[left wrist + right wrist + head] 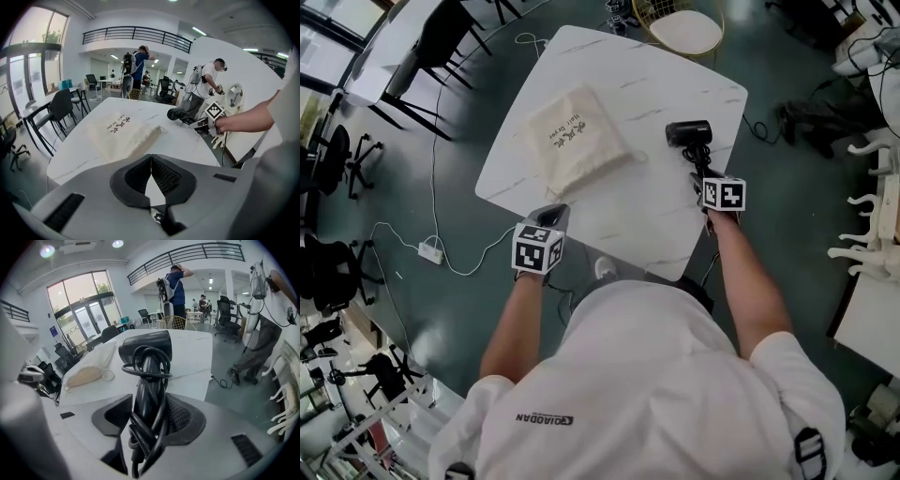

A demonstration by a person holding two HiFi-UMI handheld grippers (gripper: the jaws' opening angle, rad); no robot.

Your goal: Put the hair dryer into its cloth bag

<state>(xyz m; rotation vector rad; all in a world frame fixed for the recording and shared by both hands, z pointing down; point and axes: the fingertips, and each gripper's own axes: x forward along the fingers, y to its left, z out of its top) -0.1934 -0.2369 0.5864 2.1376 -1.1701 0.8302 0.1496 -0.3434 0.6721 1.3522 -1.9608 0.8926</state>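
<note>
A black hair dryer (689, 133) with its cord wound round the handle sits at the right side of the white marble table (628, 225). My right gripper (701, 178) is shut on that handle; in the right gripper view the wrapped handle (145, 380) fills the gap between the pads. The cream cloth bag (572, 139) lies flat at the table's left, mouth towards the dryer, and shows in the left gripper view (124, 131). Near the table's front-left edge my left gripper (555, 214) is shut with nothing in it, pads together (151, 161).
A round yellow-rimmed chair (680, 28) stands at the table's far side. A power strip with white cable (429, 250) lies on the floor to the left. Office chairs (342, 159) stand left, white hand-shaped racks (862, 234) right. People (138, 61) stand farther back.
</note>
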